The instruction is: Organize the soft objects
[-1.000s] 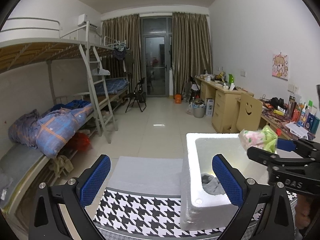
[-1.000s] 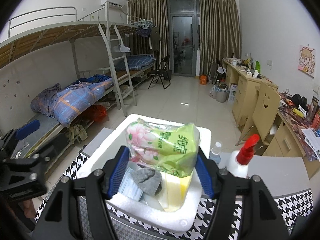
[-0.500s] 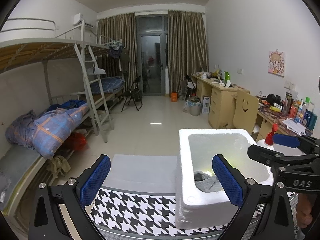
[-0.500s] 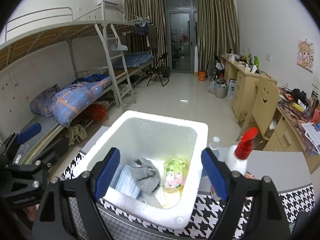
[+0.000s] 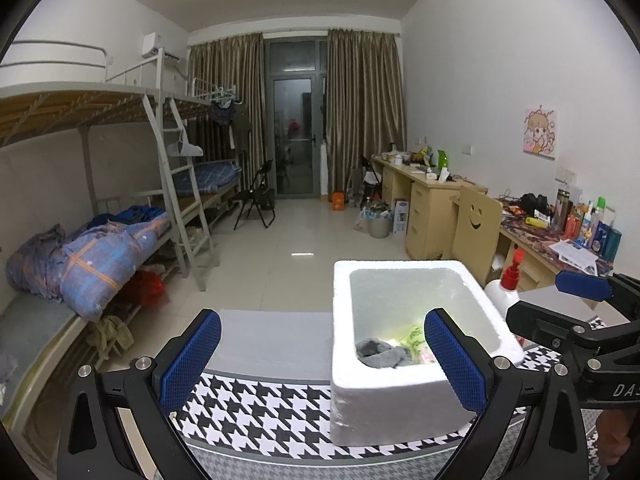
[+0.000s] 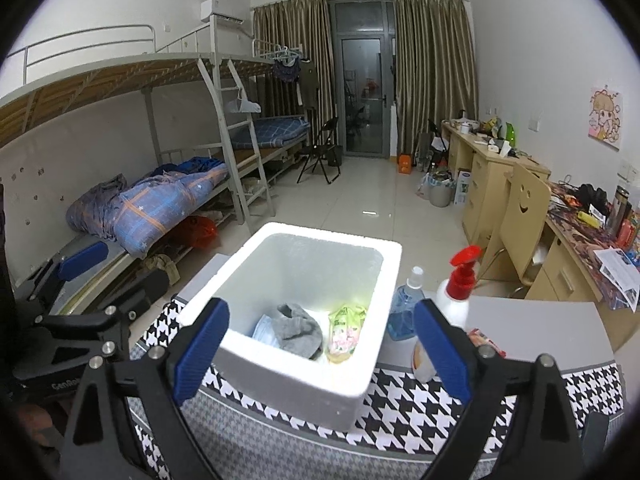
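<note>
While the green and pink tissue pack (image 6: 346, 329) lies on the floor of the white foam box (image 6: 360, 376), it stands against the box's right inner wall, touching nothing of either claw. Just left of it in the box sits a crumpled grey cloth (image 6: 298, 330), partly over a light blue face mask (image 6: 265, 330). From the left wrist view the cloth (image 5: 380, 354) and a corner of the pack (image 5: 414, 340) show above the near rim of the box (image 5: 380, 400).

Right claw (image 6: 320, 352): jaws opening, wide apart, nothing between the blue pads; it hangs above the near edge of the box. Left claw (image 5: 320, 364): released, jaws wide, nothing held, its right pad in front of the box's near right corner.

Box rests on a black-and-white houndstooth cloth (image 6: 400, 412) covering the tabletop. Just right of the box: a clear bottle of blue liquid (image 6: 406, 310), then a white pump bottle with a red top (image 6: 456, 292), both upright. Bunk beds (image 6: 160, 152) line the left wall; desks (image 6: 492, 176) line the right.
</note>
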Demonstrator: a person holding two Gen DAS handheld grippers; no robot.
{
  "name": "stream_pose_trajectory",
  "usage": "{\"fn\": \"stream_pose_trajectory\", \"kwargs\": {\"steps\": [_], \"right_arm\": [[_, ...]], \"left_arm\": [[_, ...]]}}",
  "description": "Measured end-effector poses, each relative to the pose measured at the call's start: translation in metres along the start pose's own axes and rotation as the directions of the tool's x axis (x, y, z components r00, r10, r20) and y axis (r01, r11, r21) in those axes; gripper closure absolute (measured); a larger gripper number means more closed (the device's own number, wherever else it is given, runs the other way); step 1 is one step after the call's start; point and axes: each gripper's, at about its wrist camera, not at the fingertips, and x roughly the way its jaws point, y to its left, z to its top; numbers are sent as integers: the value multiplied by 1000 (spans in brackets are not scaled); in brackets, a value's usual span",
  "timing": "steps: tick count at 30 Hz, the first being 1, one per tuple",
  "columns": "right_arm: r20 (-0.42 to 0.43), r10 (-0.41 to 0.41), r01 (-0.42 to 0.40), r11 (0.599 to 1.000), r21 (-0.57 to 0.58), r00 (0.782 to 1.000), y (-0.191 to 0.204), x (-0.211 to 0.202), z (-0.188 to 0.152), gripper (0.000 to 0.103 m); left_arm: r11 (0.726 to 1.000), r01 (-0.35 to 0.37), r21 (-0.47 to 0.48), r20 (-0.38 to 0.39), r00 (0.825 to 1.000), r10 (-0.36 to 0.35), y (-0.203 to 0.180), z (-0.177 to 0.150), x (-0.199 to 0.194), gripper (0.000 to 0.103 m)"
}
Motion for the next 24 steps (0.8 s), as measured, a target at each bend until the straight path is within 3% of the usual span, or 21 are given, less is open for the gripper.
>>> {"fn": "stream_pose_trajectory", "kwargs": {"steps": [18,24], "right_arm": [[117,-44,50,997,-54,992,16,-87,-27,5],[116,-64,69,997,-43,991,19,-112,-44,4]], "left_arm": [[999,41,15,81,996,-42,-20,-12,-85,1],[998,45,37,109,993,-49,-28,-18,-114,1]]}}
